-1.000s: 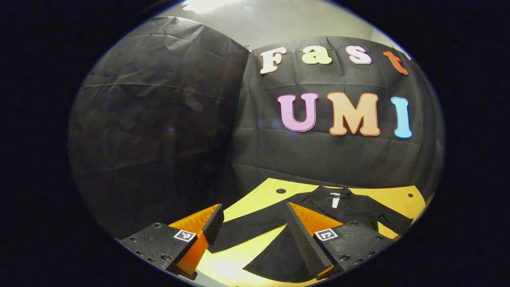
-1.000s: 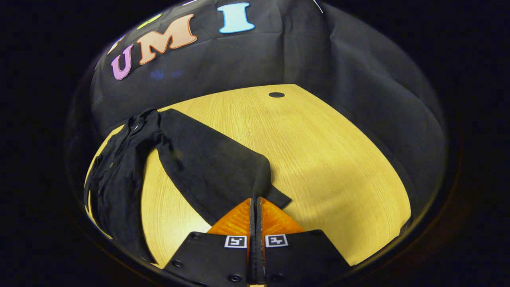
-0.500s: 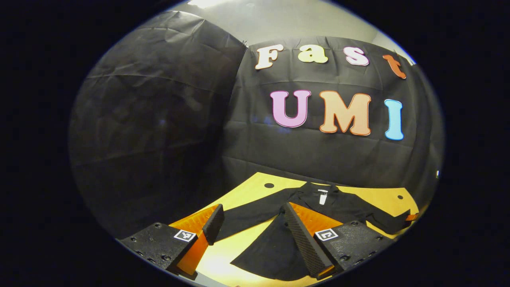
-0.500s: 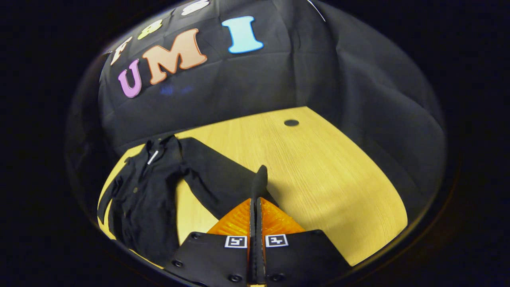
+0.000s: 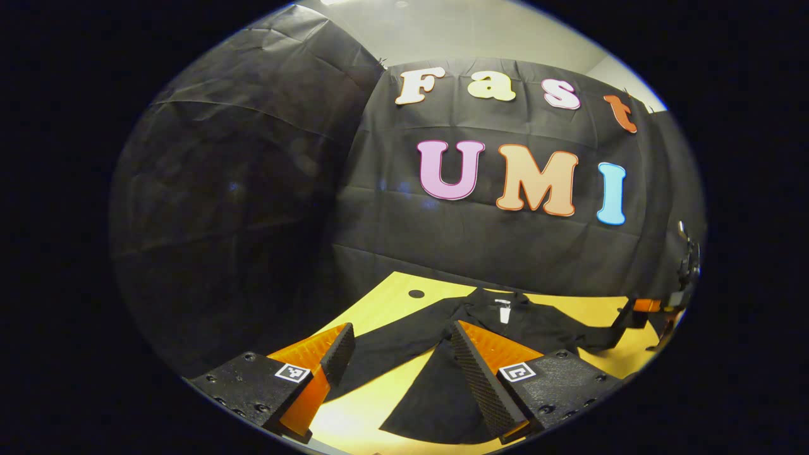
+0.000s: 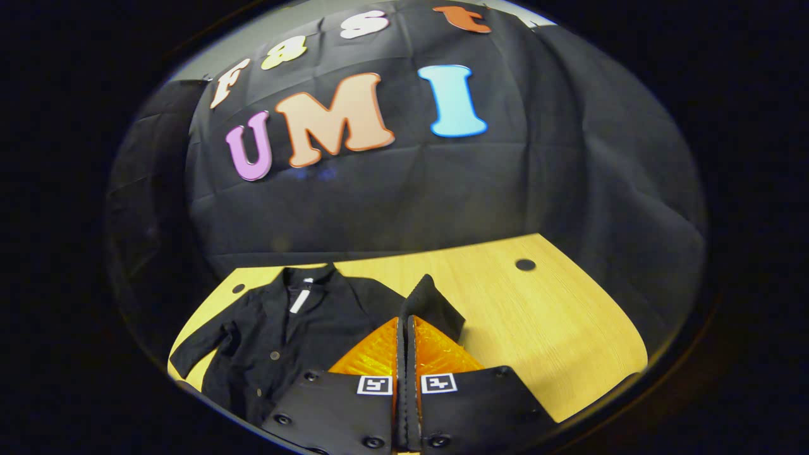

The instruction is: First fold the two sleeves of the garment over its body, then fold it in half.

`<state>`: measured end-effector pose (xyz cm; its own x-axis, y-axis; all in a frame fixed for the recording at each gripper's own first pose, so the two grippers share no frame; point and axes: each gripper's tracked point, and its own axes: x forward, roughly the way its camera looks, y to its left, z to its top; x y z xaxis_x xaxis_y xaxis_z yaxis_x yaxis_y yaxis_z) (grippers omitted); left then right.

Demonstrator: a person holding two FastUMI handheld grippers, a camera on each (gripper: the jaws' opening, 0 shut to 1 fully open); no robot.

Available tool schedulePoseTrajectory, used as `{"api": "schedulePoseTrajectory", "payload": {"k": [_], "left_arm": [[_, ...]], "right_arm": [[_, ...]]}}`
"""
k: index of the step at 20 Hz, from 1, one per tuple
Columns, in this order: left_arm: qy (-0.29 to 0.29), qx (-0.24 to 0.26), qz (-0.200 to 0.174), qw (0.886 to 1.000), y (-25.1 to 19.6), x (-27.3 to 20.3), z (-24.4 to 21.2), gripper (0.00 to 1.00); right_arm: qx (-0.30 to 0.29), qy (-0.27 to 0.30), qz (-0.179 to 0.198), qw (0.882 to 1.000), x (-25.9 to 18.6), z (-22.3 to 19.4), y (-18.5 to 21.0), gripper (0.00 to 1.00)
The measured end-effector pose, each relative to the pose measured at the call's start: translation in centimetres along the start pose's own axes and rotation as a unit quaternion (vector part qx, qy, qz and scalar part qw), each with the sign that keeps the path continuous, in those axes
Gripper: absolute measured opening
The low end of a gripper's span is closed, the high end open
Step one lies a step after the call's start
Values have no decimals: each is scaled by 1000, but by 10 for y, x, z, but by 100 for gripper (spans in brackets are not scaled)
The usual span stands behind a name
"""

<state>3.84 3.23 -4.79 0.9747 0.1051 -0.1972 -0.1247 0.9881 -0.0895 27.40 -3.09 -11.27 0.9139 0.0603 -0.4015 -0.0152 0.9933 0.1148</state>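
Note:
A black button-up shirt (image 6: 278, 341) lies spread on the light wooden table (image 6: 556, 328), collar toward the back wall. My right gripper (image 6: 405, 319) is shut on the cuff of the shirt's right sleeve (image 6: 430, 302), which stands up above the fingertips, lifted off the table. In the left gripper view that sleeve (image 5: 594, 338) stretches up to the right gripper (image 5: 651, 308) at the far right edge. My left gripper (image 5: 399, 341) hangs open above the other sleeve (image 5: 392, 344) and the shirt's body (image 5: 436, 398), holding nothing.
The table has a round cable hole (image 6: 524, 264) at its back right and another (image 5: 416, 294) at the back left. Black cloth walls close the booth behind and to both sides. Bare wood (image 6: 569, 354) lies to the right of the shirt.
The right gripper has lifted the held sleeve off the table and carried it toward the shirt's body. The left gripper stayed open and barely shifted.

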Motion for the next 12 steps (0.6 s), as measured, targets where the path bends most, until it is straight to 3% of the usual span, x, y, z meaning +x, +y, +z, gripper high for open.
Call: {"api": "schedulePoseTrajectory", "payload": {"k": [7, 12], "left_arm": [[13, -25, -6, 1000, 31, 9, -9, 93], [19, -25, 12, 999, 63, 12, -13, 92]], "right_arm": [[7, -46, 43, 998, 31, 53, 95, 2], [-13, -73, 90, 993, 52, 83, 181, 2]]}}
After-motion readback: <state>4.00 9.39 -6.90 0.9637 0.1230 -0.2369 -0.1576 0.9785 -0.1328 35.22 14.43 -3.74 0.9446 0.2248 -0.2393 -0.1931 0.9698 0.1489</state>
